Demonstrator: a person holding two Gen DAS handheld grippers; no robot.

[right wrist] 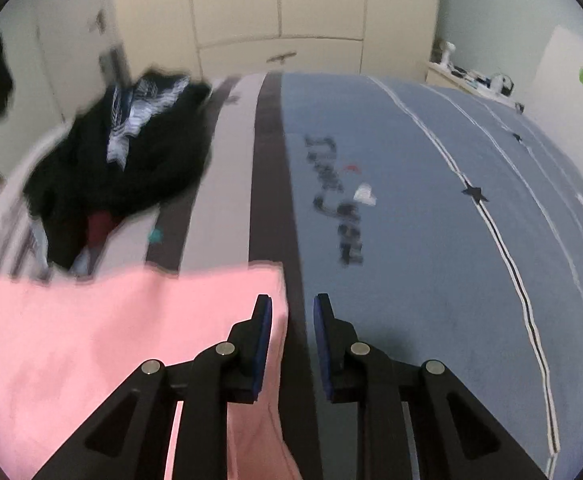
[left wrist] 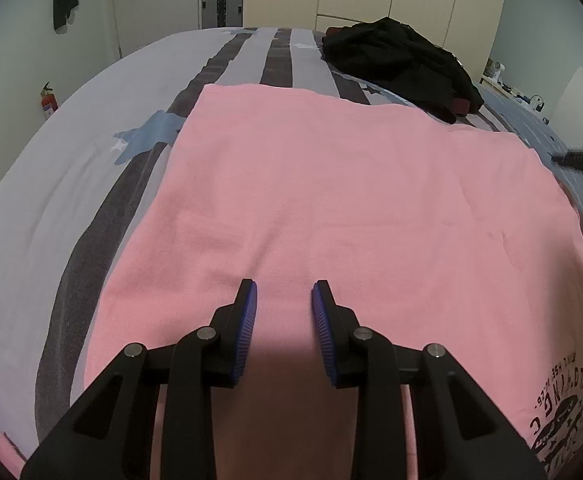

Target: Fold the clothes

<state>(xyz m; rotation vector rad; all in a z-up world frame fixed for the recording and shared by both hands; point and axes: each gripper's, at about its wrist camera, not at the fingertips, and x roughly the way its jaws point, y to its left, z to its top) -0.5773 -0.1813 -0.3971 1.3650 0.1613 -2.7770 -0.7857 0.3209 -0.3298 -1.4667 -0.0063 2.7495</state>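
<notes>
The pink shirt (left wrist: 331, 200) lies flat on the bed (left wrist: 51, 184). My left tongs (left wrist: 284, 294) hover partly open over its near edge, holding nothing. My right tongs (right wrist: 292, 308), narrowly parted and empty, straddle its right edge, the likely next grasp.

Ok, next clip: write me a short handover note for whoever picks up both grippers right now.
Left gripper: jaws part open over the pink shirt, nothing held.
Right gripper: jaws part open at the shirt's right edge, over the bedspread; nothing between them.
Things: pink shirt spread flat on the bed, printed part near the right corner; pile of dark clothes further back.
Done: shirt laid out and smooth; whether it is already folded over, I cannot tell.
Left: finish folding the pink shirt, then take on the dark pile.
</notes>
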